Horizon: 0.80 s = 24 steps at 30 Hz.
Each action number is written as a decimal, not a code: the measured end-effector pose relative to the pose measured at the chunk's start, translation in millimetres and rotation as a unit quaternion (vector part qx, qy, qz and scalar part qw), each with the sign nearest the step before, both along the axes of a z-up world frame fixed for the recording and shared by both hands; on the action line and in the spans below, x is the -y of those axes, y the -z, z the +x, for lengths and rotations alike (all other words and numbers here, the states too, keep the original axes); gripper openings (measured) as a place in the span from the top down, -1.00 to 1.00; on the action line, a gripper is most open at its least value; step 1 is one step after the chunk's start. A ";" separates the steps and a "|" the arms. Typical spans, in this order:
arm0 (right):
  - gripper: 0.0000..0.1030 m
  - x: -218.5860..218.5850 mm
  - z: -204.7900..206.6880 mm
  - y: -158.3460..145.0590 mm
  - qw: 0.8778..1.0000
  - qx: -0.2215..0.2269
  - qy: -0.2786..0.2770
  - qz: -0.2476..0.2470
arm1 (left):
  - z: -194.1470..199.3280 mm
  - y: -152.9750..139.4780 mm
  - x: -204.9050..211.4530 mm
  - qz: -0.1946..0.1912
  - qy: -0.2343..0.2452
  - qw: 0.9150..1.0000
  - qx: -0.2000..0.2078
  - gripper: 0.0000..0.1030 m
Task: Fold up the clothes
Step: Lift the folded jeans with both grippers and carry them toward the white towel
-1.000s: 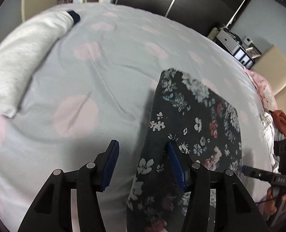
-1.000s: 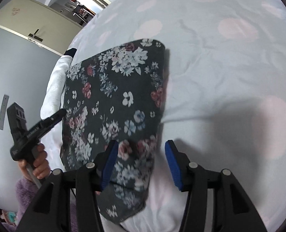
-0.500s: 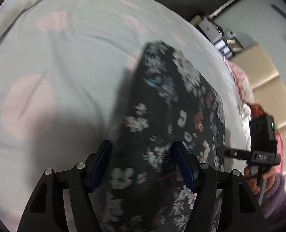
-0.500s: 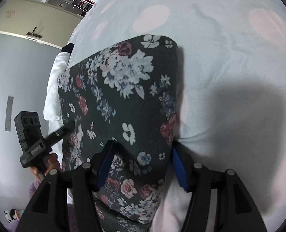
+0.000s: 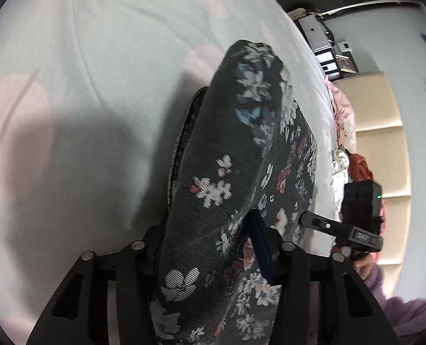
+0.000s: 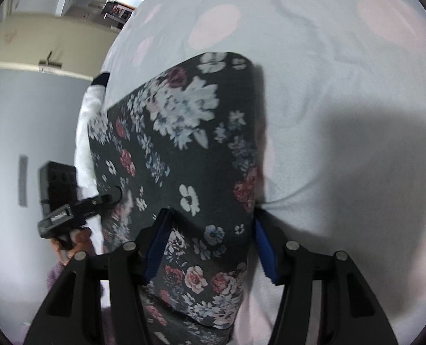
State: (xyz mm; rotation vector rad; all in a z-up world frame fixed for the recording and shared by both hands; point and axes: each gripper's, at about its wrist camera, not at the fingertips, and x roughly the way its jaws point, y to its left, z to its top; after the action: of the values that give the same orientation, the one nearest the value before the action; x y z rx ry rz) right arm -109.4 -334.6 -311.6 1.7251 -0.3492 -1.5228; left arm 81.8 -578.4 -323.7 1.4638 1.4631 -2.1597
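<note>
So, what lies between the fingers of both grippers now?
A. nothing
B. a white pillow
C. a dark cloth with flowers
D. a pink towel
C: the dark flowered cloth runs between the closing jaws of the right gripper and also of the left gripper, on the pale bed sheet.

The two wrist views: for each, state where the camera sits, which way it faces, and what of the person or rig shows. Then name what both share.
Left wrist view: on the left gripper, facing down along its closing fingers at the floral garment between them; the right gripper shows alongside.
Right wrist view: on the right gripper, also closing around the garment; the left gripper shows.
Shared: garment, dotted bedsheet.
</note>
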 end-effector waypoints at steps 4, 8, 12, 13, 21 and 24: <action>0.45 -3.7 -0.7 0.2 1.000 0.005 0.007 -0.004 | -4.9 -13.4 -10.9 -0.032 0.001 0.999 0.030 0.24; 0.65 -8.3 0.1 -16.2 1.000 -0.013 0.006 -0.010 | -6.2 -28.3 -22.1 -0.060 -0.011 0.997 0.043 0.35; 0.80 -3.6 -1.4 -36.7 0.999 -0.024 -0.001 -0.029 | -0.4 -39.1 -28.7 -0.079 -0.029 0.995 0.051 0.41; 0.80 -1.5 -0.9 -43.6 0.999 -0.038 -0.008 -0.023 | 1.9 -41.9 -30.4 -0.082 -0.034 0.995 0.051 0.42; 0.81 20.8 10.9 -88.6 0.995 -0.081 -0.043 -0.028 | 48.0 -85.8 -26.0 -0.107 -0.088 0.990 0.030 0.43; 0.82 39.0 19.6 -109.3 0.993 -0.088 -0.064 -0.039 | 74.5 -106.2 -18.6 -0.114 -0.112 0.987 0.017 0.43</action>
State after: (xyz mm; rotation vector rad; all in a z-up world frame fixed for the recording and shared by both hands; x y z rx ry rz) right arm -89.8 -373.7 -202.3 1.5105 -0.1998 -1.5349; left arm 156.3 -559.8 -217.5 1.1920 1.2522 -2.0732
